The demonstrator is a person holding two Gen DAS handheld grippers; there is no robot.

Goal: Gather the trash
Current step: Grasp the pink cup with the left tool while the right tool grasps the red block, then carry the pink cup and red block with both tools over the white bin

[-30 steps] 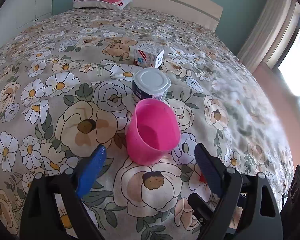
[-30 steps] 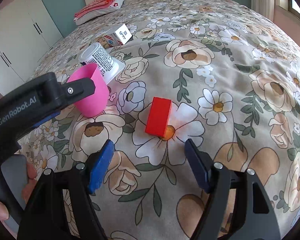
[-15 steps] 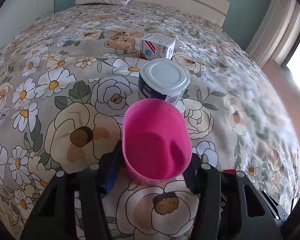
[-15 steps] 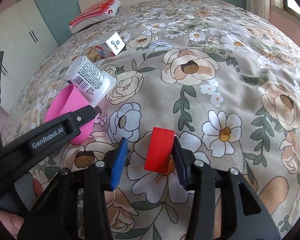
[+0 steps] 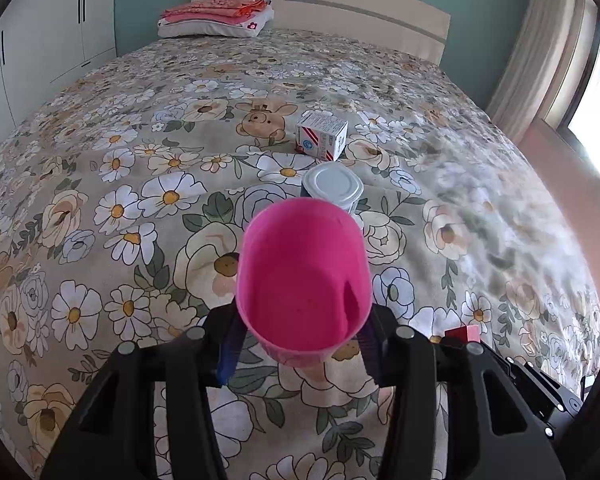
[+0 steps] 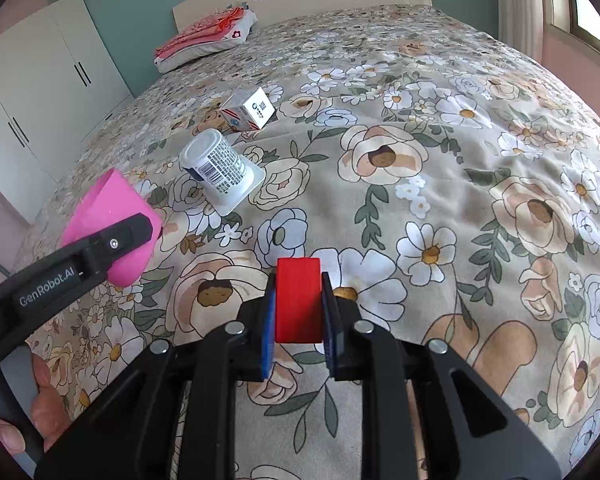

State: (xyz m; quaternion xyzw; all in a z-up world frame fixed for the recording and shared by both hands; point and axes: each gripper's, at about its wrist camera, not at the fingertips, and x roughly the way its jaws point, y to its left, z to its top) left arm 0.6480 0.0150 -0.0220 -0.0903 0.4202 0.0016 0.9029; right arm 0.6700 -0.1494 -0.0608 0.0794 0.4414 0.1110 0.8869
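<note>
My left gripper [image 5: 300, 344] is shut on a pink plastic cup [image 5: 304, 280] and holds it above the floral bedspread, mouth towards the camera. The cup also shows at the left of the right wrist view [image 6: 108, 220]. My right gripper [image 6: 299, 320] is shut on a red block [image 6: 299, 300] just above the bed. A white yogurt cup [image 6: 220, 168] stands upside down on the bed beyond the pink cup; it also shows in the left wrist view [image 5: 332, 188]. A small white carton [image 5: 322, 140] lies farther back, also in the right wrist view [image 6: 248, 110].
The bed [image 5: 140, 160] fills both views. A folded pink and white pile [image 5: 216, 16] lies by the headboard. White wardrobes [image 6: 32, 100] stand to the left. A curtain and window [image 5: 560, 60] are on the right.
Both grippers went from open to shut. The left closed on the pink cup and lifted it. The right moved forward and closed on the red block.
</note>
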